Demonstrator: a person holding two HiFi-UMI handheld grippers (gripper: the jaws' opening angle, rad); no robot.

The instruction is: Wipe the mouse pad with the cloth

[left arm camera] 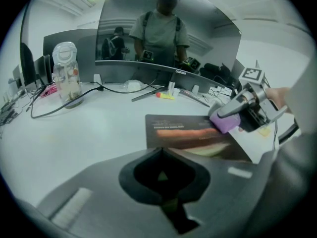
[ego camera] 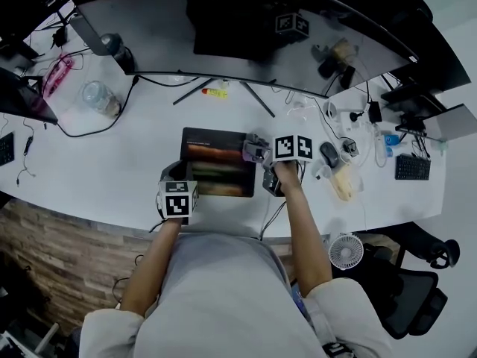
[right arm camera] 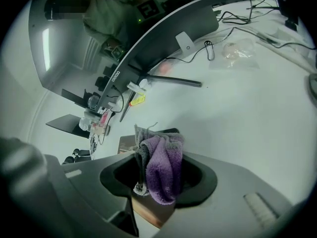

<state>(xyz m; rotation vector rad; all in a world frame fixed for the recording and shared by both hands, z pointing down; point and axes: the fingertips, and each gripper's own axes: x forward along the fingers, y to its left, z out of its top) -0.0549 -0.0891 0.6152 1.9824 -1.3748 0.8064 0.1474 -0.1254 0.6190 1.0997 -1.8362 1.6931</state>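
Observation:
A dark mouse pad [ego camera: 216, 164] with orange and green stripes lies on the white desk [ego camera: 127, 162] in front of me. My right gripper [ego camera: 256, 151] hangs over the pad's right edge, shut on a purple and grey cloth [right arm camera: 163, 166]. From the left gripper view the cloth [left arm camera: 225, 122] sits at the far right corner of the pad [left arm camera: 188, 133]. My left gripper [ego camera: 179, 179] rests at the pad's near left corner. Its jaws [left arm camera: 160, 151] are shut, with nothing between them, and the pad lies just beyond their tips.
A wide curved monitor [ego camera: 223, 28] stands behind the pad, its stand legs spread on the desk. A glass jar [ego camera: 99, 98] and cables lie to the left, a yellow marker [ego camera: 216, 93] behind the pad. A mouse [ego camera: 329, 154], a keyboard [ego camera: 411, 167] and a small fan [ego camera: 346, 250] are to the right.

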